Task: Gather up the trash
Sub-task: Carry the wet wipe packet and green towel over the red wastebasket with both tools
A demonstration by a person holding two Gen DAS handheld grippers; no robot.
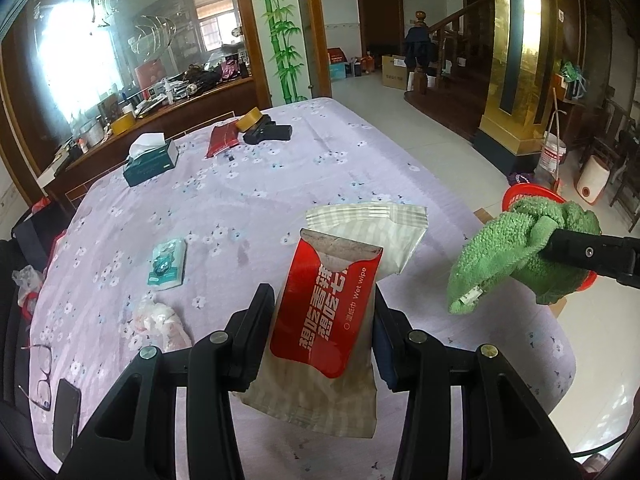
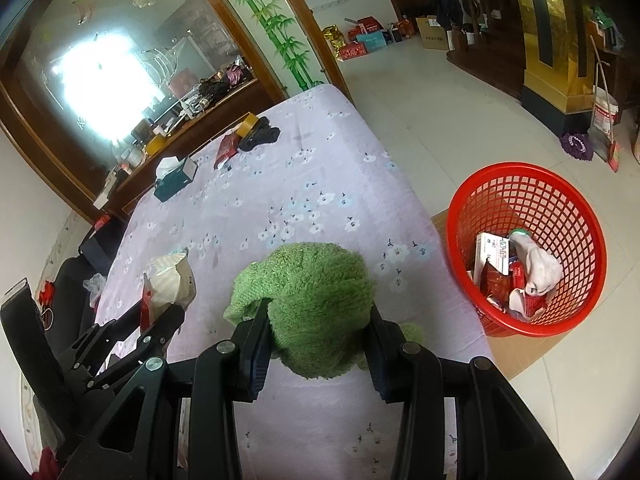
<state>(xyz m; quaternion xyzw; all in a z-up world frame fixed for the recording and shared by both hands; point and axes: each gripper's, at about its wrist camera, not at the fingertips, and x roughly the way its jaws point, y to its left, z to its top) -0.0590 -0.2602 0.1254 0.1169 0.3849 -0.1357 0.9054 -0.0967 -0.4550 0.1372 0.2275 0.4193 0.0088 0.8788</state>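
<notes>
Trash in both tongs: our left tongs (image 1: pixel 324 312) clamp a wet-wipe packet (image 1: pixel 326 320) above the surface (image 1: pixel 248 200), our right tongs (image 2: pixel 318 320) grip a green cloth (image 2: pixel 316 300); either could miss the red basket (image 2: pixel 560 184) if released early

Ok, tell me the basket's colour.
Red, an open mesh; clearest in the right wrist view.

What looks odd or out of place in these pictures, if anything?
The right gripper is shut on a green towel, which looks like a cloth to keep rather than trash. The left gripper holds a wet wipe packet, plain rubbish. The red basket beside the table already holds wrappers.
</notes>
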